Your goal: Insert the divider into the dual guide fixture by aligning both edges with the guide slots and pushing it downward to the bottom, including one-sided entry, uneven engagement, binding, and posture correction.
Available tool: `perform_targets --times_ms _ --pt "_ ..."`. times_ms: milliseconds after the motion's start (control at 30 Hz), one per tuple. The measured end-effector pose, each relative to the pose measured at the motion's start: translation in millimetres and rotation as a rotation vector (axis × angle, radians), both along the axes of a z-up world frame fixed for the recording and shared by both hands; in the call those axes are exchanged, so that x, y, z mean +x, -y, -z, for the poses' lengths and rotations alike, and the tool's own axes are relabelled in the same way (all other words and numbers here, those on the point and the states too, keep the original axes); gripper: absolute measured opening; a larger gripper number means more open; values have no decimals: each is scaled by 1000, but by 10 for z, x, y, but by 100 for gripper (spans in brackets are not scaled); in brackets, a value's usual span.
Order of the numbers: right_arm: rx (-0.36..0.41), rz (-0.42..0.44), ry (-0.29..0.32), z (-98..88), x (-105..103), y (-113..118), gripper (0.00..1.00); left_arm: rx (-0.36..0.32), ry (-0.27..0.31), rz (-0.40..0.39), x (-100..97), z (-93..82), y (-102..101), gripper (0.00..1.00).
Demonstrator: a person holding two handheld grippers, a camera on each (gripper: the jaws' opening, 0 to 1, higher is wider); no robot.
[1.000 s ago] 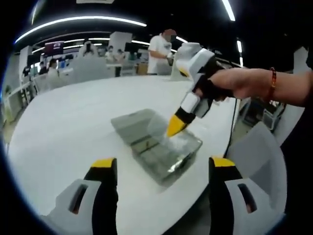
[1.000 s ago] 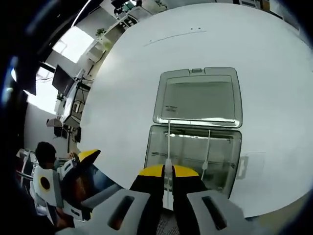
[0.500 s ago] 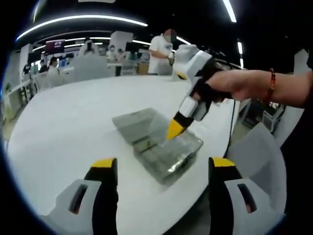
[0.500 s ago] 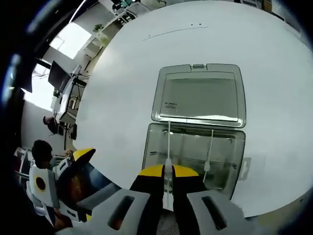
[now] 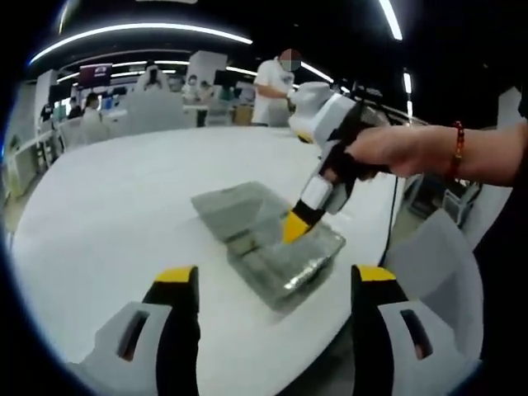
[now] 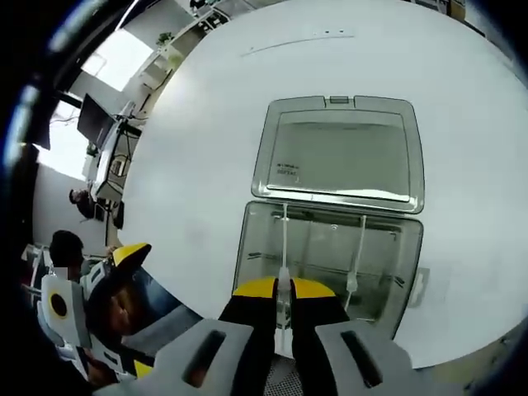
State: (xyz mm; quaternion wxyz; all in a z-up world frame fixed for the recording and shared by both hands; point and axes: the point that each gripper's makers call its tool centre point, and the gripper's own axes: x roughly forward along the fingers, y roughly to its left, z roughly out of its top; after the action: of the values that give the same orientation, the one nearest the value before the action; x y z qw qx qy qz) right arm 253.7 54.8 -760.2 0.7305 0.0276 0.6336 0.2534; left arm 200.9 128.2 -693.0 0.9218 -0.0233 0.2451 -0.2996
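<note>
- R gripper (image 6: 279,289) — jaws pinched tight on the top edge of the thin clear divider (image 6: 284,247), which runs forward from the tips into the open box.
- Fixture = clear box (image 6: 330,256) w/ lid (image 6: 340,161) flipped flat behind it. A 2nd divider (image 6: 356,252) stands seated beside ours, near-parallel.
- Change vs 1 s ago: box sits lower and larger in the right gripper view, and in the left gripper view the R gripper (image 5: 297,224) has dropped closer to the box (image 5: 285,252) — so the divider is going down, prob partly engaged in the slots. Can't tell if both edges are in or if it's bottomed.
- L gripper (image 5: 272,285) — jaws wide, empty, hanging near the table (image 5: 99,214) edge, well short of the box.
- Far side: people + desks, irrelevant.
</note>
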Motion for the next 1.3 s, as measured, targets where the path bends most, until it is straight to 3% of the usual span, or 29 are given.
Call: perform_targets --times_ms 1300 --pt "4 -3 -33 53 10 -25 0 -15 -39 13 102 83 -12 73"
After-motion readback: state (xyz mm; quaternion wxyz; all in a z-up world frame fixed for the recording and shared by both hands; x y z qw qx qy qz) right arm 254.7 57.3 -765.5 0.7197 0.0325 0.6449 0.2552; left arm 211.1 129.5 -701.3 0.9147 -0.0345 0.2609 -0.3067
